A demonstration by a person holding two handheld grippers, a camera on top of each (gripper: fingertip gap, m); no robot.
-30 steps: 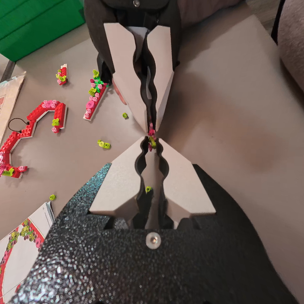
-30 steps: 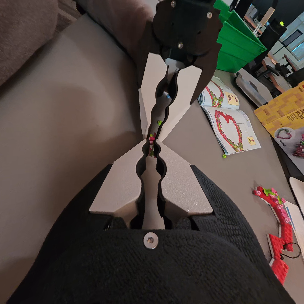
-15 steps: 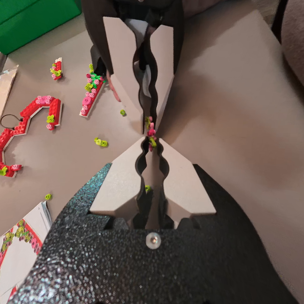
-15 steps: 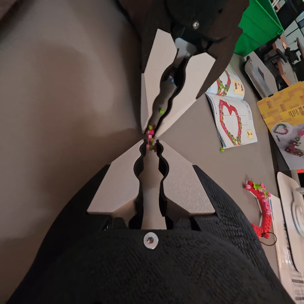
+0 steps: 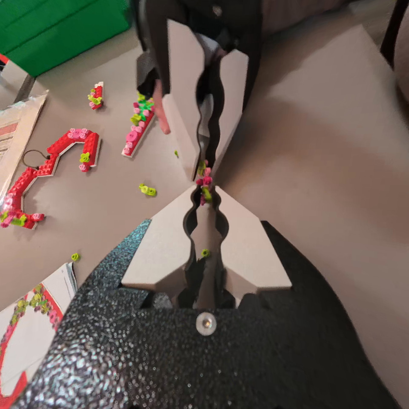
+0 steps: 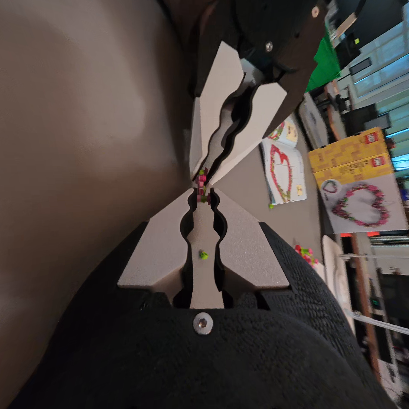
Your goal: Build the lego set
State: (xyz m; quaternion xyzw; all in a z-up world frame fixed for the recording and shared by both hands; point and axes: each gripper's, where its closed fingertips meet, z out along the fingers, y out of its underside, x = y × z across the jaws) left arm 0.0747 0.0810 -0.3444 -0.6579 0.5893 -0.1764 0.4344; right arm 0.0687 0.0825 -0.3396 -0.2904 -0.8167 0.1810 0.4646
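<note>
My left gripper [image 5: 204,195] is shut on a small pink and lime flower cluster [image 5: 205,194], held above the table. My right gripper [image 5: 202,171] comes in from the far side, tip to tip, shut on another pink and lime flower piece [image 5: 207,171]. The two pieces touch between the tips. In the right wrist view my right gripper [image 6: 203,195] grips its flower piece [image 6: 202,197], and the left gripper [image 6: 200,178] faces it from above with its piece [image 6: 201,178]. A red heart section [image 5: 55,155] and a flowered strip [image 5: 138,130] lie to the left.
Loose lime pieces [image 5: 147,190] lie on the grey table [image 5: 309,177], one under my fingers [image 5: 205,253]. An open instruction booklet [image 6: 285,172], the yellow set box [image 6: 354,177], a green bin [image 5: 55,28] and a white tray [image 6: 334,276] stand around. A short flowered piece [image 5: 96,99] lies far left. Both grippers' tips are roughly 25 cm from the red heart section [image 5: 55,155].
Both grippers stay tip to tip on the flower pieces. The right gripper has rolled and tilted, so its view has swung towards the box side. The flower cluster shows more between the tips.
</note>
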